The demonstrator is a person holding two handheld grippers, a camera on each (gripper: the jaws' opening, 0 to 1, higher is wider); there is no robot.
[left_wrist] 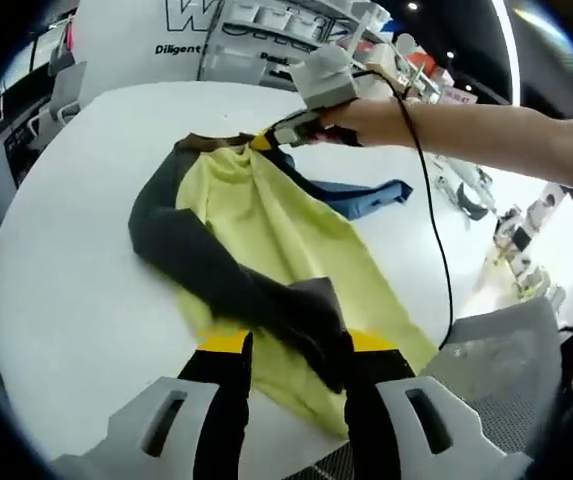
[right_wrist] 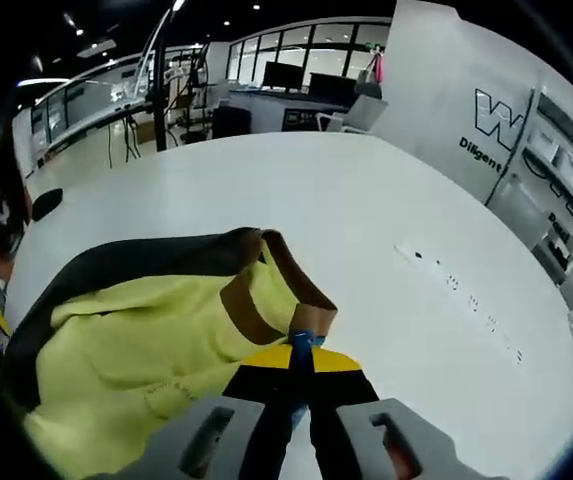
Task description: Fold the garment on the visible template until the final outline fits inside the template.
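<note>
The garment [left_wrist: 266,240] lies on the white desk [left_wrist: 76,290], yellow lining up with dark grey outer cloth along its edges. In the left gripper view the left gripper [left_wrist: 296,350] is clenched on the garment's near end — a fold of grey cloth sits between its yellow-banded jaws. Across the garment, the right gripper [left_wrist: 284,130] comes in from the right, held in a person's hand [left_wrist: 371,120] with a black cable [left_wrist: 431,230] trailing from it, and it meets the garment at the far, collar end. A blue strip [left_wrist: 366,195] of cloth sticks out from under the yellow, toward the right. A grey mesh surface [left_wrist: 496,370] shows at the lower right of that view.

The right gripper view gives the collar end close up: the right gripper [right_wrist: 301,365] is closed on the brown-edged collar [right_wrist: 266,290], a bit of blue showing just at the jaws. The garment [right_wrist: 136,340] spreads to the left there, and beyond it the bare desk [right_wrist: 386,220] carries a row of small dark marks [right_wrist: 466,295].

Writing on the white wall panel [right_wrist: 486,120] (partly cut off) reads "Diligent", under a large "W".
</note>
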